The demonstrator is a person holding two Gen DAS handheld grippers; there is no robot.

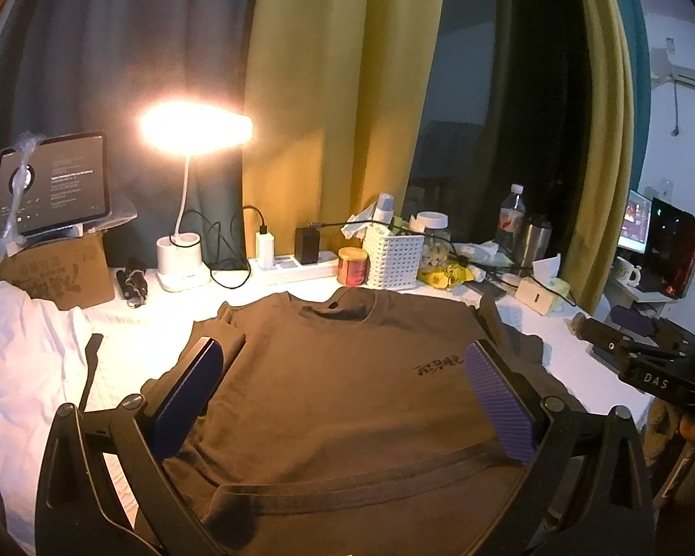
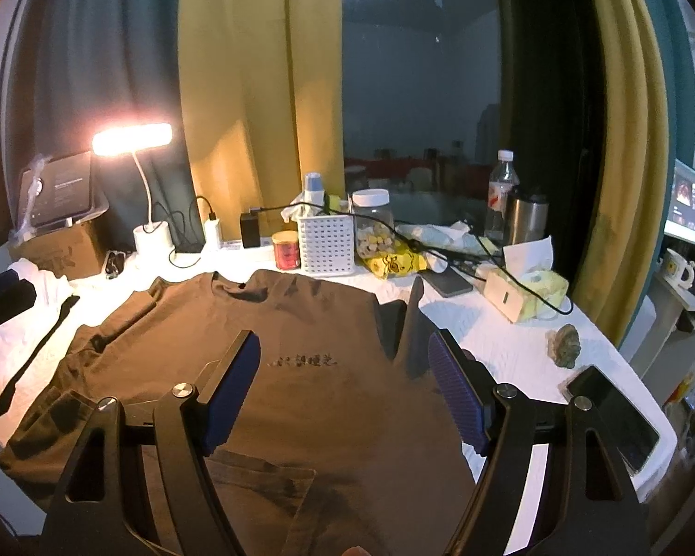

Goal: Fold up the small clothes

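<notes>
Shirt: we are looking at the brown T-shirt (image 1: 338, 398) lying face up across the centre of both views, collar towards the top, on the white tabletop (image 1: 129, 324).
Bottom hem: it is already turning up over the front along the lower edge of the frame, loosely, so we judge it could be slipping back or creasing if one side gets dragged.
Left gripper: the left gripper (image 1: 343, 398) is hovering over the shirt with its pads spread wide and nothing between them.
Right gripper: the right gripper (image 2: 343, 389) is likewise gaping apart, empty, above the printed text (image 2: 303, 361).
Sleeve risk: the sleeve (image 2: 405, 338) at centre right is standing up in a peak; we are thinking a pinch there may be catching only one layer and skewing the fold.
Clutter risk: the phone (image 2: 614, 421) at lower right is sitting close to the tabletop edge, and a wide sweep of cloth may be nudging it off.
Cable risk: the black cable (image 2: 421, 241) is trailing among the upper-centre clutter, near the collar.
White cloth: the white garment (image 1: 28, 352) at left is lying beside the shirt and may be getting caught up with it.
</notes>
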